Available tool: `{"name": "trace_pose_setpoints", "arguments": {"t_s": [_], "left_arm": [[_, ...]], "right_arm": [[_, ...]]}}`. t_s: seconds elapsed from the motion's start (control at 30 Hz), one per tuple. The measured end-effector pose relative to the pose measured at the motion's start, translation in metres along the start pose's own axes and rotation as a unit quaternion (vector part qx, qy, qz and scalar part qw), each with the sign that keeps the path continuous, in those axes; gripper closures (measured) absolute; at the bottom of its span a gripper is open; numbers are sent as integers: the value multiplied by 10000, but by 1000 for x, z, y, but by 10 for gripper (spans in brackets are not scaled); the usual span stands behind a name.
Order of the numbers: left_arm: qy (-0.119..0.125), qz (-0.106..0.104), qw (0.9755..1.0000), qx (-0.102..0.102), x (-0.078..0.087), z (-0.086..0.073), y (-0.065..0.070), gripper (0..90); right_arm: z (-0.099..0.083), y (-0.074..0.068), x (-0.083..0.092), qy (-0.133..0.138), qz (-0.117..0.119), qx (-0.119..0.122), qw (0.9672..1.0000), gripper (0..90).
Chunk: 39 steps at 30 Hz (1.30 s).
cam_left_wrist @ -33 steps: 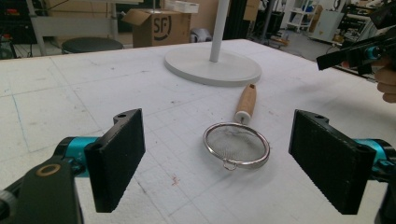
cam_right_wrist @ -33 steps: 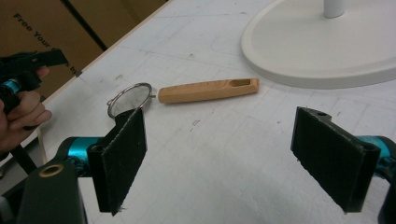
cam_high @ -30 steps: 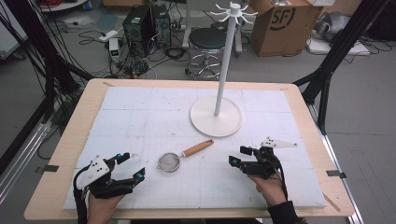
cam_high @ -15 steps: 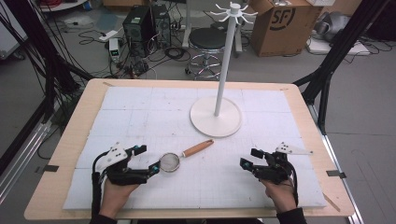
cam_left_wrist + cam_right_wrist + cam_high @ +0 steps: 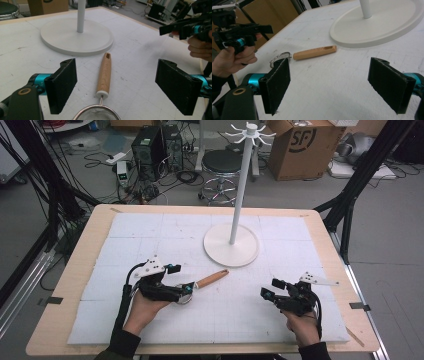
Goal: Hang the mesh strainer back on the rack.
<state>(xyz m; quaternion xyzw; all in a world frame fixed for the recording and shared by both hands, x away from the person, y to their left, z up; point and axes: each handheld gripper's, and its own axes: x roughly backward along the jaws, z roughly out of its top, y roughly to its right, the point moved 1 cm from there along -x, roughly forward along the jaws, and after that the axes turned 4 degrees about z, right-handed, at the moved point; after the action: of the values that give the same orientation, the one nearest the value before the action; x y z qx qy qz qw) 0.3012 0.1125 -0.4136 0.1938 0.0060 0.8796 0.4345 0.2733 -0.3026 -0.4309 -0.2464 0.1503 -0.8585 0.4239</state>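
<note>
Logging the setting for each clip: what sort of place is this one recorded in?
Most likely a lab or workshop, not a home: a computer tower and loose cables on the floor, a cardboard box and black frame struts around the table.

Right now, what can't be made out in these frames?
- Strainer bowl: cut off by the bottom edge in the left gripper view.
- Same bowl in the high view: mostly covered by the left hand-held gripper.
- Strainer rim in the right gripper view: half hidden behind a black jaw.
- Stand hooks: too small to count.
</note>
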Motion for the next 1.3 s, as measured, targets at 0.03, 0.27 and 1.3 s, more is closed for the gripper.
{"name": "trace_pose_setpoints", "arguments": {"t_s": [0.03,0.27,1.3], "left_arm": [[19,-22,10000,4,-2,1,0,181],[-370,-91,9993,-4,-17,5,-6,184],[-2021,-239,9789,153,-73,-8,-25,361]], "right_arm": [[1,-1,0,4,5,-16,10000,175],[1,3,-4,-53,-50,-42,10000,175],[-1,12,-2,56,-39,-200,9998,178]]}}
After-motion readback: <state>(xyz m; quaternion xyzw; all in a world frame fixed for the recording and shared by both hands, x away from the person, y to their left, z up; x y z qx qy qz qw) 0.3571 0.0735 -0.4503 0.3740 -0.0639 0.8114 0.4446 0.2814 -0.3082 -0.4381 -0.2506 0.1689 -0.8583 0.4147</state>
